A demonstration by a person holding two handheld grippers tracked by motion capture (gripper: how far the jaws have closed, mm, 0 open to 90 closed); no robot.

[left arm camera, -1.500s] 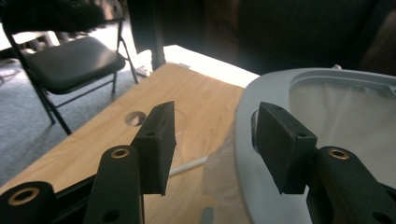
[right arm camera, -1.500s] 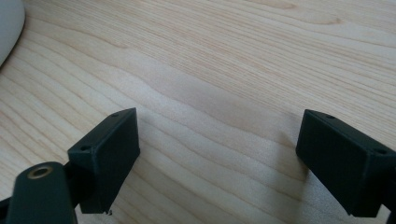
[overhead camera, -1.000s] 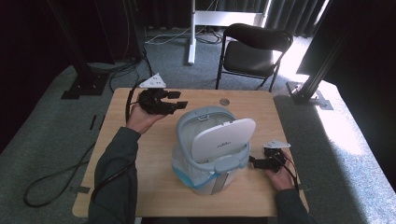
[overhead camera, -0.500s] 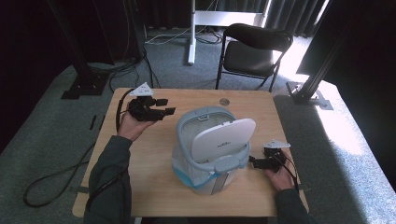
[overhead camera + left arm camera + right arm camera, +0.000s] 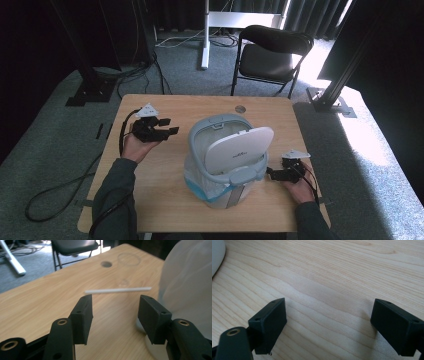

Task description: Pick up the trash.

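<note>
A grey-blue lidded bin [image 5: 227, 160] stands mid-table, its white lid tipped up and a plastic liner around its body. My left gripper [image 5: 168, 126] is held left of the bin, open, with nothing between its fingers. In the left gripper view the open left gripper [image 5: 115, 315] faces a thin white stick [image 5: 117, 290], with the bin's pale side [image 5: 187, 287] close on the right. My right gripper [image 5: 270, 173] rests low at the bin's right side. In the right gripper view, the right gripper [image 5: 329, 322] stands wide open over bare wood.
The wooden table [image 5: 165, 200] has a round cable hole [image 5: 240, 108] at its far edge. A faint clear ring, perhaps a transparent cup [image 5: 128, 259], stands beyond the stick. A black chair [image 5: 272, 50] sits behind the table. Cables trail on the floor at the left.
My left gripper has drifted a little left and back toward the person, away from the bin. The right gripper and the bin have stayed put.
</note>
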